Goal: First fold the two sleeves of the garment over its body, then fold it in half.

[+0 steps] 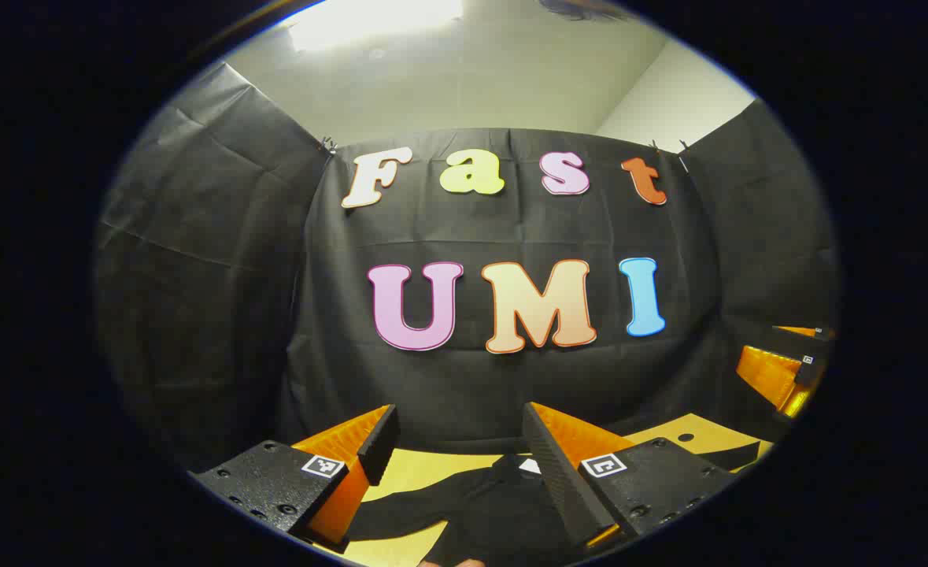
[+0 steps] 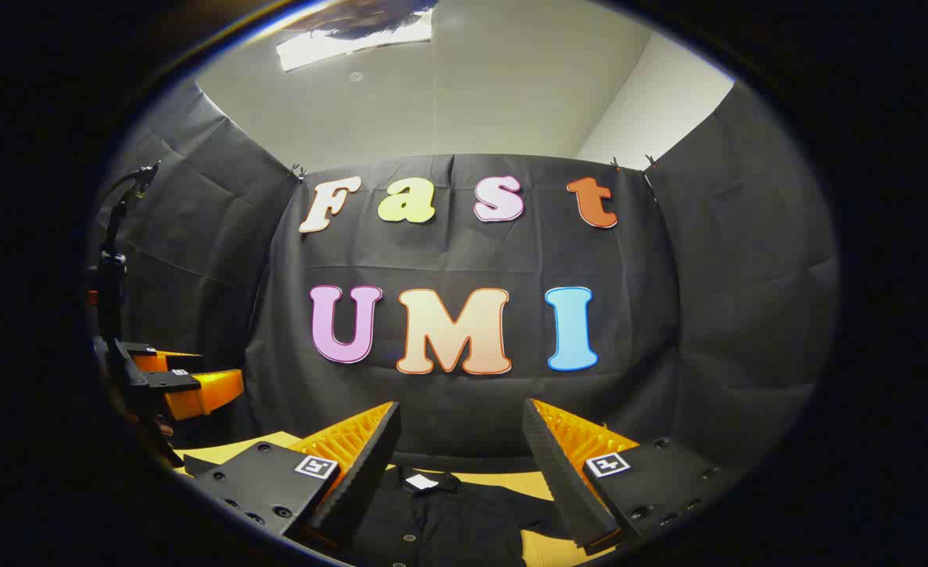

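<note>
**Both claws raised and open above the garment**

Yellow surface (image 1: pixel 424 472) runs along the foot of the black booth wall (image 2: pixel 464 409); partly covered by the garment.

Black garment (image 2: pixel 448 520) lies spread flat on the surface, below and ahead of both claws. Collar end faces the wall, with a small white tag (image 2: pixel 422 482) at the neck. A row of buttons is visible down the front in the right gripper view. In the left gripper view one sleeve (image 1: pixel 735 455) reaches out to the right over the yellow.

Left claw (image 1: pixel 460 449): orange fingers with black pads, spread wide apart, nothing between them. It hangs above the garment; no contact seen. From the right gripper view it sits off to the left (image 2: pixel 188 386), a black cable rising behind it.

Right claw (image 2: pixel 460 449): fingers likewise parted, empty, held over the collar area. In the left gripper view it appears at the far right edge (image 1: pixel 782 378).
</note>
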